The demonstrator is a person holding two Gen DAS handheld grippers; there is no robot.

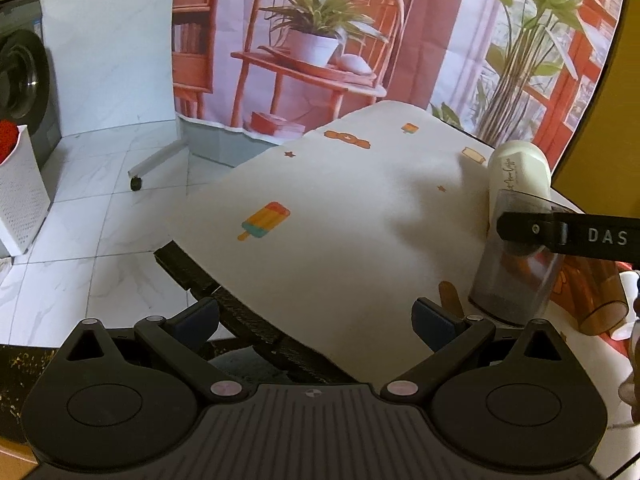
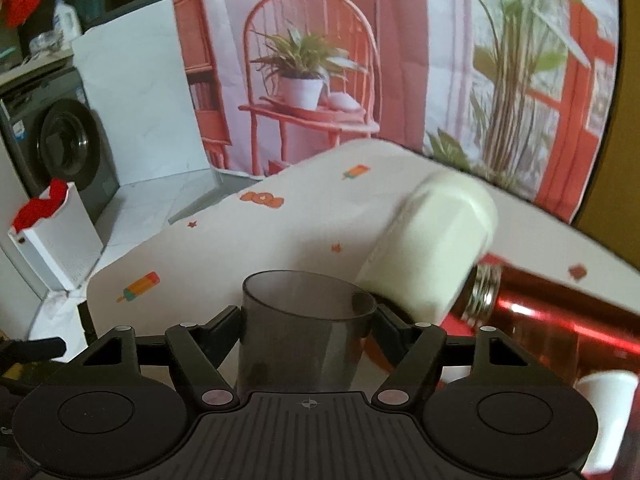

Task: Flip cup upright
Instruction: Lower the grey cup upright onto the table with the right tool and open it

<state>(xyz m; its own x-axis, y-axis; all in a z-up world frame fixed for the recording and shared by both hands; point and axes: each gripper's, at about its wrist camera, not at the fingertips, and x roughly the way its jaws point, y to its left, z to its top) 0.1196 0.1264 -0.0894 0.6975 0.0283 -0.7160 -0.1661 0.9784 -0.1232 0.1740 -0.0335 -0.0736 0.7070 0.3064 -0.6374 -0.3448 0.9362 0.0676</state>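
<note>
A smoky grey translucent cup [image 2: 304,332] is held between the fingers of my right gripper [image 2: 306,316], its open rim pointing away from the camera. In the left wrist view the same cup [image 1: 516,260] stands near upright at the table's right side, pinched by the right gripper's black finger [image 1: 568,236]. My left gripper [image 1: 316,320] is open and empty, over the table's near left corner, well left of the cup.
A cream cup [image 2: 436,248] lies on its side behind the grey cup, touching a red metal bottle [image 2: 560,320]. A white paper cup [image 2: 608,412] is at the far right. An amber cup [image 1: 596,300] lies at right. The table [image 1: 320,208] has a printed white cloth. A white basket [image 1: 20,188] stands on the floor.
</note>
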